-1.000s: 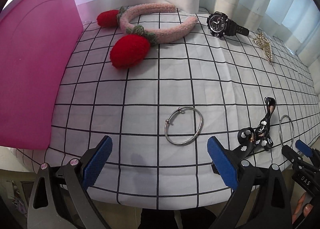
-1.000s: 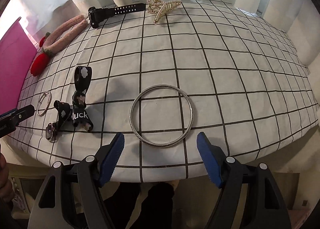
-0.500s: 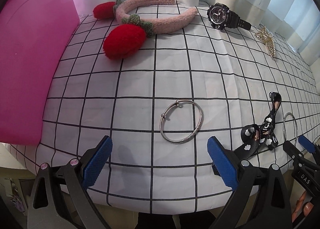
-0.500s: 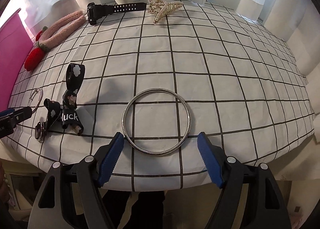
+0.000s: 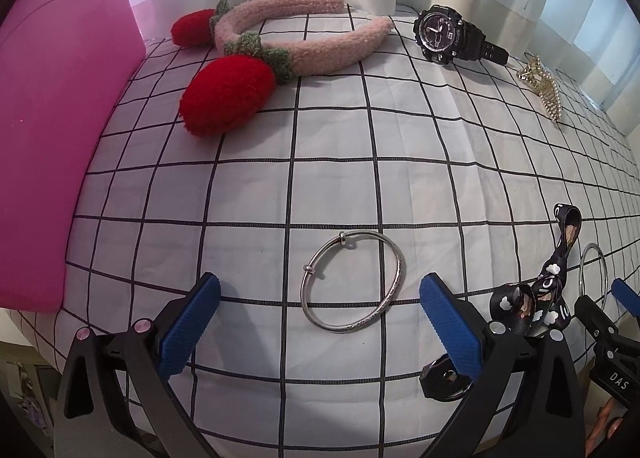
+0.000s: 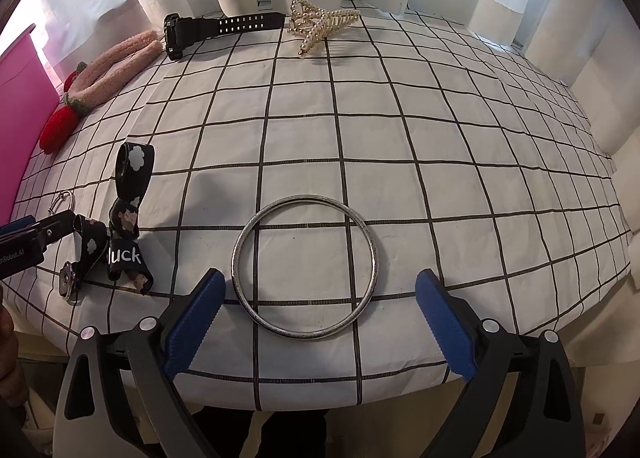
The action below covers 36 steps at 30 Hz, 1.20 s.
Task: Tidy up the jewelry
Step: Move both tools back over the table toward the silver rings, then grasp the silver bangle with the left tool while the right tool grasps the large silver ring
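Left gripper [image 5: 320, 318] spread wide, nothing grasped; thin silver bangle with sliding beads [image 5: 352, 282] flat on white black-grid cloth [image 5: 332, 130], between blue pads, untouched. Right gripper [image 6: 318, 320] jaws just opening, now wide; large plain silver ring bangle [image 6: 305, 272] flat between them, left pad [image 6: 196, 322] just beside rim.

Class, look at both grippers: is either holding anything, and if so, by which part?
Nothing is held. The left gripper stands open over the thin bangle; the right gripper, jaws just opened wider, flanks the large ring without pressing.
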Available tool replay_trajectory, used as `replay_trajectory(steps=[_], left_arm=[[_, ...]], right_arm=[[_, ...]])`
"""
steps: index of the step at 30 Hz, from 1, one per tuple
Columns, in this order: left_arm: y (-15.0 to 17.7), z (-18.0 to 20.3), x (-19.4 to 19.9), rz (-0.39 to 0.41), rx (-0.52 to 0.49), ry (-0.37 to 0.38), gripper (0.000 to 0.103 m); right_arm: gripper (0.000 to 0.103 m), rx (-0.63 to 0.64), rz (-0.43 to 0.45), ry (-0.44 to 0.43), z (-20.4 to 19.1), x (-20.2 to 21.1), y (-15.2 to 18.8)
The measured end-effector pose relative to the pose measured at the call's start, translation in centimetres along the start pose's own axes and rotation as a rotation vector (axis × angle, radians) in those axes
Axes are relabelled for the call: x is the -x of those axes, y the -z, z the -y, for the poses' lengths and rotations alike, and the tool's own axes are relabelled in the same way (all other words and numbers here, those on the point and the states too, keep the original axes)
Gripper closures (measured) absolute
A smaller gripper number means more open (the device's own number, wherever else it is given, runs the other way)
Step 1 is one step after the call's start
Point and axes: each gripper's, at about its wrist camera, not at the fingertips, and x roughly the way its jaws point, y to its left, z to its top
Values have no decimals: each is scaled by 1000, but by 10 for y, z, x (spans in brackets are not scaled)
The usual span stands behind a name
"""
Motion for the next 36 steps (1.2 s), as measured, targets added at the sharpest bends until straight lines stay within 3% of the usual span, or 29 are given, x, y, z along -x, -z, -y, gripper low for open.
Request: replay_trajectory(steps=[8,12,15,17,18,26,27,29,36], left_arm=[[-1,2,1,7,-10,7,10],[4,6,8,17,-32,20,21],[4,9,10,25,-53,31,32],[5,12,13,33,-65,40,43],[5,13,14,38,-71,44,56],[3,10,16,29,-61,63,61],[3,10,18,37,-59,60,83],[3,10,17,9,-63,63,98],[6,8,17,12,-58,67,99]], right_arm=[[12,13,10,-13,-1,1,0],[14,20,14,-19,-1,1,0],[28,49,27,-30,-6,5,1],[33,63,30,-31,-10,7,1],[33,59,30,-35,-10,7,0],[33,48,36,-50,-7,7,-2],[33,46,36,-52,-8,8,-2],[33,41,39,-55,-8,9,-2],[33,43,40,-60,-11,10,-2]])
